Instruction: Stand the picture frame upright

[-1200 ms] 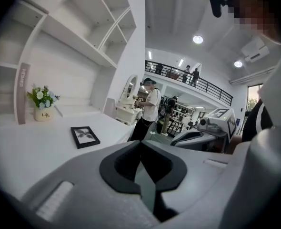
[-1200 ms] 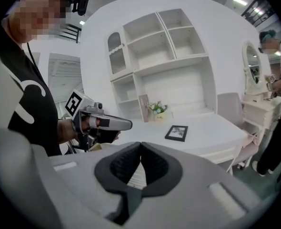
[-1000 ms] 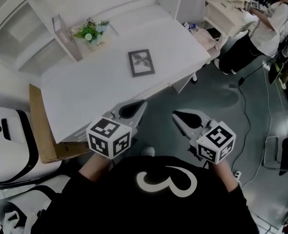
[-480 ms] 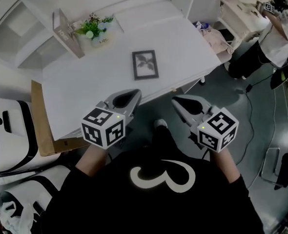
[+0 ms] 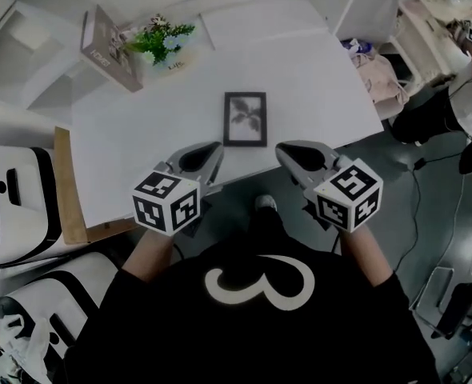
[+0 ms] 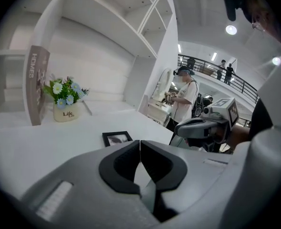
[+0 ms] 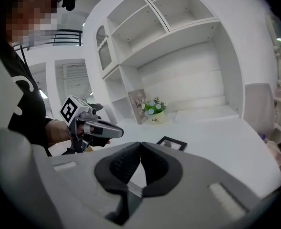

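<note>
Two grippers sit nearest the person, both with jaws pressed together and nothing between them: the left gripper [image 5: 216,149] and the right gripper [image 5: 282,149] have their tips just over the near edge of the white table [image 5: 132,146]. Just beyond and between those tips the picture frame [image 5: 246,119] lies flat on its back. Its long axis runs away from the person, so its near short edge faces the gap between the two. Neither tip touches it; the left looks a shade closer, though the difference is slight. Either could reach that near edge, but the jaws would have to spread first. A second ago both grippers hung over the floor, well short of the table, with the frame far ahead and skewed in the head view; now it is squared up. Farther back stand a flower pot [image 5: 166,42] and a leaning book [image 5: 104,45].
</note>
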Motion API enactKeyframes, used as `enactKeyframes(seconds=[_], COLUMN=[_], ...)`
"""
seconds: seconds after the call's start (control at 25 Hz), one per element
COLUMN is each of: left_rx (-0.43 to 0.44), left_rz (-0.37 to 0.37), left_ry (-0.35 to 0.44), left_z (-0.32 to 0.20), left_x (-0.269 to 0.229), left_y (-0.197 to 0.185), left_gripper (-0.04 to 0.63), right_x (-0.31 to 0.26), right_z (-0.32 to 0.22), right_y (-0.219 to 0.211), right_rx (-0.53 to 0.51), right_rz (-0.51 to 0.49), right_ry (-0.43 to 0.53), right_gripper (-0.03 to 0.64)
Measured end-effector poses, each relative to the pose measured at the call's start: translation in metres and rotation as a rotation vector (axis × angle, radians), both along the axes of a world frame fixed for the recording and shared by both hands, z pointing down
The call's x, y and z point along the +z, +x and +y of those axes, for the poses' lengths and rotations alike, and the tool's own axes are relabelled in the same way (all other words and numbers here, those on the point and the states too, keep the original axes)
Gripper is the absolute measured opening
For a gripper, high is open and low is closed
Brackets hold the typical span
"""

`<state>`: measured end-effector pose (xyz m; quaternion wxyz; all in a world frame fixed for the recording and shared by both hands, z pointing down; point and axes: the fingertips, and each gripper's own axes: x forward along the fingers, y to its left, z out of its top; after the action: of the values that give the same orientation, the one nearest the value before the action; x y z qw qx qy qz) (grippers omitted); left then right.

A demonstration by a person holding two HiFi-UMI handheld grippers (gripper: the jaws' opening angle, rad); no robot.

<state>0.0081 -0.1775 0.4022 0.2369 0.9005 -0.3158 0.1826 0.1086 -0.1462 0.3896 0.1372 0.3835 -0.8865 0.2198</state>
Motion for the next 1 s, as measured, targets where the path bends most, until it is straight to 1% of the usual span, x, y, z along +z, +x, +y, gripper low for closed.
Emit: enactKeyframes(seconds=[0.08, 0.24, 0.28, 0.36, 0.44, 0.48, 0.52, 0.6, 0.72, 0.92, 1.0], left_rx=[0.012, 0.021, 0.023, 0.035, 0.038, 0.035, 0.032, 0.032, 0.042, 0.039, 0.039], left_rz=[-0.008, -0.071, -0.083, -0.103, -0.122, -0.13, -0.139, -0.157, -0.192, -0.278, -0.294], left_ry=[-0.007, -0.032, -0.046, -0.086, -0.115, -0.121, -0.126, -0.142, -0.174, -0.211, -0.227], left_z=[-0.012, -0.033, -0.038, -0.045, -0.053, -0.058, -0.063, -0.073, -0.082, -0.091, -0.092], left_x=[0.009, 0.031, 0.037, 0.048, 0.057, 0.06, 0.064, 0.073, 0.09, 0.117, 0.125], left_y=[0.005, 0.009, 0.01, 0.012, 0.014, 0.015, 0.016, 0.018, 0.02, 0.017, 0.017], left_gripper=[0.012, 0.015, 0.032, 0.141, 0.147, 0.147, 0.147, 0.149, 0.158, 0.17, 0.17], right_x=[0.009, 0.028, 0.032, 0.042, 0.052, 0.058, 0.064, 0.078, 0.1, 0.124, 0.132], right_z=[-0.018, -0.045, -0.052, -0.062, -0.072, -0.077, -0.081, -0.088, -0.099, -0.111, -0.116], right_y=[0.004, 0.008, 0.008, 0.005, 0.003, 0.003, 0.003, 0.005, 0.01, 0.009, 0.01], right_rx=[-0.006, -0.017, -0.026, -0.053, -0.079, -0.09, -0.102, -0.115, -0.109, -0.126, -0.127], right_rz=[0.009, 0.022, 0.025, 0.033, 0.04, 0.045, 0.053, 0.086, 0.147, 0.179, 0.205], right_ry=[-0.01, -0.035, -0.042, -0.063, -0.094, -0.114, -0.137, -0.183, -0.233, -0.293, -0.304], right_gripper=[0.003, 0.003, 0.003, 0.003, 0.003, 0.036, 0.117, 0.123, 0.124, 0.151, 0.155])
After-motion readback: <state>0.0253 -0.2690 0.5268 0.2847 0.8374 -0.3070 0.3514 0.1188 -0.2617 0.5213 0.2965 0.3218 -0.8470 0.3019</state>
